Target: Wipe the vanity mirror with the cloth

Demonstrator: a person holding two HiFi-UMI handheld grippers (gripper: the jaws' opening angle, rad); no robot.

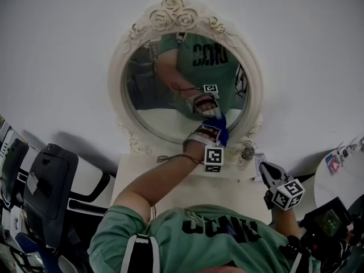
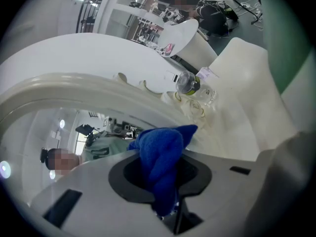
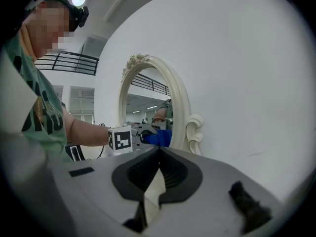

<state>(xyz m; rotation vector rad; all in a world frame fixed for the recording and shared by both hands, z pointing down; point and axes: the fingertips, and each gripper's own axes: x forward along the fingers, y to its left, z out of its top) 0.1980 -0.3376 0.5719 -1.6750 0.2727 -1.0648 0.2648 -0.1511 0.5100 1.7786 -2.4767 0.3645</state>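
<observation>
An oval vanity mirror (image 1: 165,95) in an ornate cream frame (image 1: 176,13) stands against the white wall. My left gripper (image 1: 218,131) is shut on a blue cloth (image 1: 222,133), which touches the glass at the lower right, close to the frame. In the left gripper view the bunched cloth (image 2: 163,142) fills the jaws of the left gripper (image 2: 160,168), with the frame's rim (image 2: 98,90) just beyond. My right gripper (image 1: 271,174) hangs low at the right, away from the mirror, shut and holding nothing. From the right gripper (image 3: 159,149) I see the mirror (image 3: 148,102) and the cloth (image 3: 160,137) side on.
A white vanity top (image 1: 170,178) lies under the mirror, with a small glass bottle (image 1: 247,152) by the frame's right foot. A black and white chair (image 1: 48,181) stands at the left. Small coloured items (image 1: 333,164) lie on a white surface at the far right.
</observation>
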